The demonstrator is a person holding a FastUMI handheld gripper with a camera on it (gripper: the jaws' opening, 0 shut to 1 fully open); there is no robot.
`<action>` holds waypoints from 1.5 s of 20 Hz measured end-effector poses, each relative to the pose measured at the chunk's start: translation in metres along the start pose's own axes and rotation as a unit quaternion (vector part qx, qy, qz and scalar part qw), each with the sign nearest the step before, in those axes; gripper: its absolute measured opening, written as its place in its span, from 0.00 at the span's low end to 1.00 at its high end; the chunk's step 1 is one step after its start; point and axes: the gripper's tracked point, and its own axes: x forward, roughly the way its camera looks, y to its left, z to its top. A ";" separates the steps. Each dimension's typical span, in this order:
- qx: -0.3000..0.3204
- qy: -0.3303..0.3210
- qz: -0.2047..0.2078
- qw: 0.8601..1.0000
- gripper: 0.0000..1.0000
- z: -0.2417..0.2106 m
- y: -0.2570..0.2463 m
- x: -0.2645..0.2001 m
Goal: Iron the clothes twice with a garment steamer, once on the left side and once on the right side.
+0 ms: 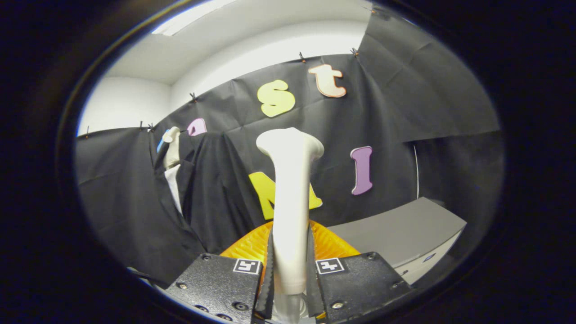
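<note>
Dark garment (211, 189) hangs on booth wall, left of steamer, w/ a white collar piece (173, 189) at its neck. Grey bench (405, 234) to the right, lower down. White steamer (290, 202) stands upright betw. gripper (290, 270) fingers, both pressing its handle, clamped. Orange ribbed part (333, 245) just behind handle. Steamer head clear of garment, not touching.
</note>
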 end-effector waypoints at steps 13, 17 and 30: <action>-0.071 -0.019 0.020 0.997 0.32 -0.002 0.179 0.030; -0.094 -0.009 0.013 0.995 0.32 -0.014 0.204 0.048; -0.114 0.041 -0.008 0.993 0.32 -0.080 0.198 0.054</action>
